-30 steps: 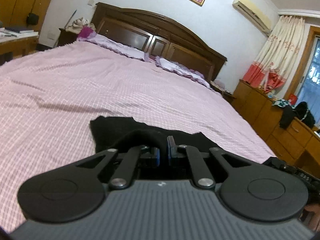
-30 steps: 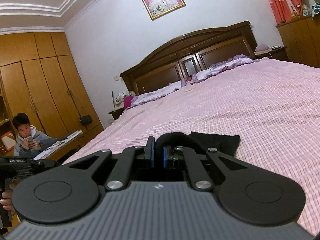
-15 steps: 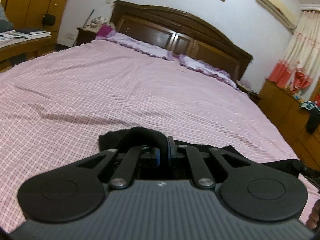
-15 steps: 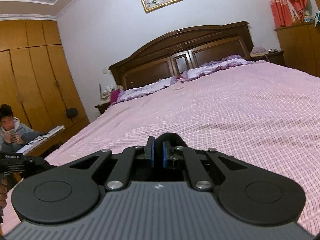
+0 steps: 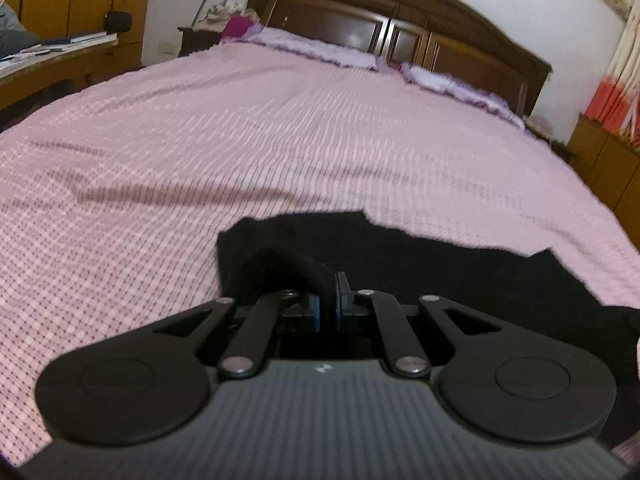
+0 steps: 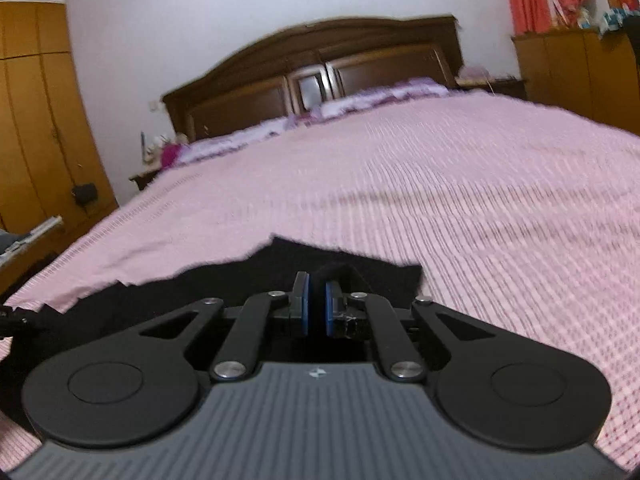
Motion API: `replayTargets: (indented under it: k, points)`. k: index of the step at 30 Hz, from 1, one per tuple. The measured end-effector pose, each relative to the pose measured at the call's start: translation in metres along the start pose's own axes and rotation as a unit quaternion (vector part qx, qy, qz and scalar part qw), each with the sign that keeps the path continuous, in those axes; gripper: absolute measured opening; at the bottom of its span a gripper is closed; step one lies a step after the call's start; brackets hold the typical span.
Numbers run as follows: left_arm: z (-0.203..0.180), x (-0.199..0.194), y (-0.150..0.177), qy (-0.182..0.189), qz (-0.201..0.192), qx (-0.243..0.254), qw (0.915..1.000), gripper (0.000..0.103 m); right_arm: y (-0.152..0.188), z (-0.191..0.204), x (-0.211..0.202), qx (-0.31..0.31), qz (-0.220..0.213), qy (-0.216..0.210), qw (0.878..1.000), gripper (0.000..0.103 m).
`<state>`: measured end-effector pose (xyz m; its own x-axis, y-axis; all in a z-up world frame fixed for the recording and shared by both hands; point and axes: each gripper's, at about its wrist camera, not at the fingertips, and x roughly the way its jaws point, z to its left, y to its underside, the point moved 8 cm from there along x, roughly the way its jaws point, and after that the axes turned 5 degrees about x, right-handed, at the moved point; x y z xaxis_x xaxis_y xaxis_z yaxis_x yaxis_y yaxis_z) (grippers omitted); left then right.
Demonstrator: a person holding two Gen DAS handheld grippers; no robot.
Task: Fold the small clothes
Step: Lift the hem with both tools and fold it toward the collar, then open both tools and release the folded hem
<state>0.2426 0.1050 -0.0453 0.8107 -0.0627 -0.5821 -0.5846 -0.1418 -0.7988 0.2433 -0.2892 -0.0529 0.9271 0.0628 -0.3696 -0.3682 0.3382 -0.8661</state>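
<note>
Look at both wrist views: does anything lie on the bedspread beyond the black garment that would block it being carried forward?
Nothing visible does. Each hand-held gripper, left and right, is shut on the black garment, and the pink checked bedspread beyond it is bare up to the pillows.

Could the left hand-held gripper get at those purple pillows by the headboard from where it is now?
Probably not. The left hand-held gripper is shut on the black garment at the near end of the bed; the purple pillows lie at the far end.

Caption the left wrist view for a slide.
Left tongs shut on a raised fold of a black garment spread on the pink checked bedspread, wooden headboard beyond.
</note>
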Motion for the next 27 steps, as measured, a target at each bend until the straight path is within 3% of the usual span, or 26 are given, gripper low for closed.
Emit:
replayTargets:
  k: [3,9,13,15,20,27]
  points:
    - [0.005,0.005,0.006,-0.003,0.004,-0.003,1.0,0.011,0.014,-0.015,0.015,0.024,0.039,0.0,0.999,0.008]
    - [0.0,0.001,0.008,-0.001,0.014,0.012,0.9998,0.013,0.019,-0.024,0.021,0.059,0.068,-0.01,0.996,0.011]
    - [-0.004,-0.018,0.007,0.025,0.018,0.012,0.9994,0.037,0.016,-0.02,0.011,0.067,0.086,-0.022,0.994,0.022]
    - [-0.004,-0.028,0.006,0.03,0.019,0.011,0.9993,0.042,0.013,-0.02,0.002,0.077,0.092,-0.03,0.992,0.029]
    - [-0.007,-0.045,0.01,0.054,0.034,0.013,0.9979,0.043,0.011,-0.02,-0.029,0.122,0.094,-0.059,0.986,0.053]
    - [-0.009,-0.046,0.026,0.077,0.058,-0.002,0.9953,0.043,0.016,-0.011,-0.048,0.111,0.107,-0.073,0.985,0.057]
